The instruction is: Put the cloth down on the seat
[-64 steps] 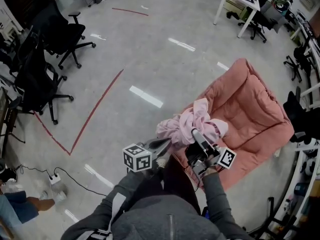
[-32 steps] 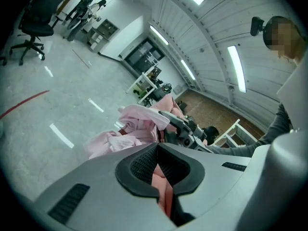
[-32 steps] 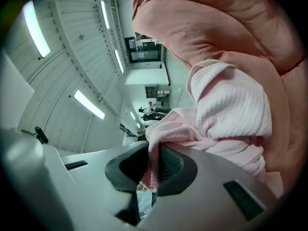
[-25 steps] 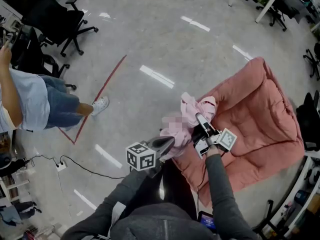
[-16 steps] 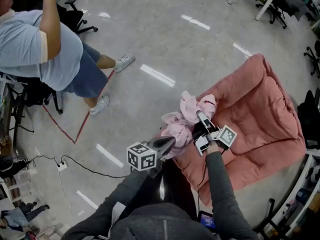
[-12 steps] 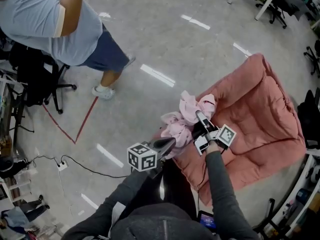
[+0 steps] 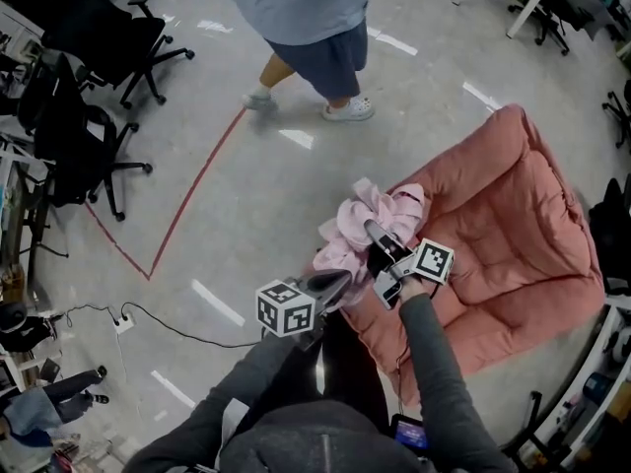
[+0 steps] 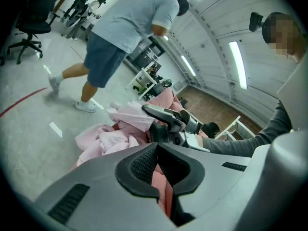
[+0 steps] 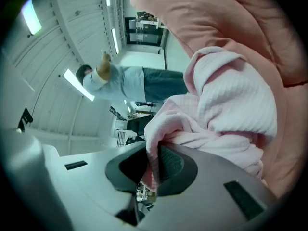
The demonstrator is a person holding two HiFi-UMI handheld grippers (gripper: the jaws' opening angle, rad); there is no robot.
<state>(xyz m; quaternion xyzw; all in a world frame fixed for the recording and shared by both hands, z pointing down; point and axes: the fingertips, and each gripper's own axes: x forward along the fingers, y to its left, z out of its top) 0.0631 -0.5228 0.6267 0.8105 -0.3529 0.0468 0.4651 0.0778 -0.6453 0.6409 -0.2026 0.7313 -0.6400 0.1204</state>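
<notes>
By the seat (image 7: 513, 215), left gripper (image 7: 340, 280) and right gripper (image 7: 371, 231) still clench cloth (image 7: 347, 227); passer-by (image 7: 306, 13) crossed

No legible text, no labels or brands, no numbers or signs.

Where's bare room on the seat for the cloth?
The seat is bare across its middle and right side, inside the padded rim. Crowded at its near-left corner: the cloth hangs there, gripped by left gripper and right gripper.

Office-style lab, swivel chairs (image 7: 71, 136), white desks (image 7: 522, 10), red floor tape (image 7: 196, 190)
</notes>
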